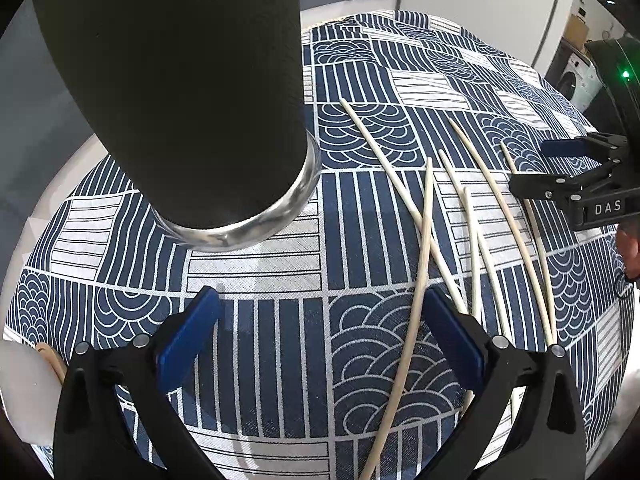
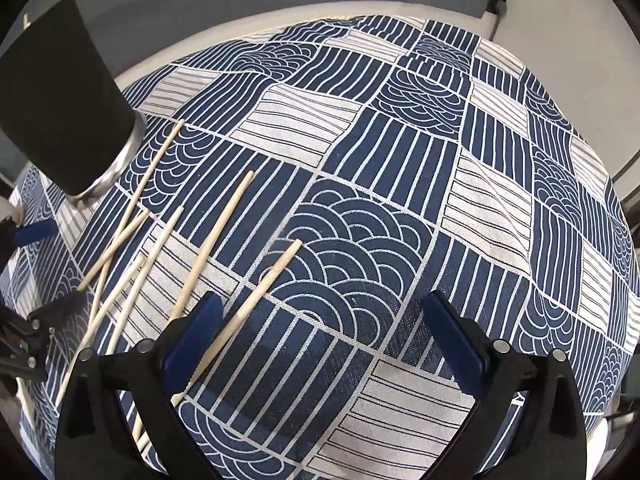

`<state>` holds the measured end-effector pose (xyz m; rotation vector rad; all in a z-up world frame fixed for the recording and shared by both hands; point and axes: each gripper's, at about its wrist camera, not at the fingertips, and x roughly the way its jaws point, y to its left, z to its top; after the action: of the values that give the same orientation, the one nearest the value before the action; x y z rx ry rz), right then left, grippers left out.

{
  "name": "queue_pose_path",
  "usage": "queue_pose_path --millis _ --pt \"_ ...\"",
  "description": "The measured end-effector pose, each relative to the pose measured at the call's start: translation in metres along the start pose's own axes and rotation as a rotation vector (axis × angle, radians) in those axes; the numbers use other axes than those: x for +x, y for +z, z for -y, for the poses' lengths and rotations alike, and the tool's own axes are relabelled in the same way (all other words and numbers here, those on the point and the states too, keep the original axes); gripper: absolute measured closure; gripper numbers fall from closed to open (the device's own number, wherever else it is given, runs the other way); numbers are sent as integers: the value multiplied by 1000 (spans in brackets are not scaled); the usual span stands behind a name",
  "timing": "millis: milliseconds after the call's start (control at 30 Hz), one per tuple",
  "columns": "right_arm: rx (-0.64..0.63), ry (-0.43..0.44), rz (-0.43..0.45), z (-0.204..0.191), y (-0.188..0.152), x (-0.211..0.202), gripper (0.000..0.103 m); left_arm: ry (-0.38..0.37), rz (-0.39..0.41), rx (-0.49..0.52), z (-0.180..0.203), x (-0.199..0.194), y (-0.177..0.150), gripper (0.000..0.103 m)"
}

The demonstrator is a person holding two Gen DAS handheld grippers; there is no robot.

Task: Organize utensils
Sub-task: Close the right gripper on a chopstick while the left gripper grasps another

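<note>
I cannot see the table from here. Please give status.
Left gripper and right gripper open, empty. Chopsticks loose on the cloth; black holder upright. Nothing blocking.

Open tablecloth (image 2: 400,184) lay clear right of the scattered chopsticks (image 2: 208,248). Tall black cup (image 1: 180,92) blocked the left side. Right gripper (image 1: 560,172) hung just over the sticks' right edge.
</note>
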<state>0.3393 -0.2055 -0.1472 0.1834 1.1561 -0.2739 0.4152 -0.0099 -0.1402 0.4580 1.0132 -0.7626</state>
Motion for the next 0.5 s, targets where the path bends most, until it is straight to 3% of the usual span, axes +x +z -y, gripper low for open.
queue_pose_path --millis 367,500 --pt "80 -30 -204 1 20 8 8 66 -77 -135 4 1 9 6" --pt "115 -43 -224 1 20 8 15 62 -76 -125 12 -3 9 20"
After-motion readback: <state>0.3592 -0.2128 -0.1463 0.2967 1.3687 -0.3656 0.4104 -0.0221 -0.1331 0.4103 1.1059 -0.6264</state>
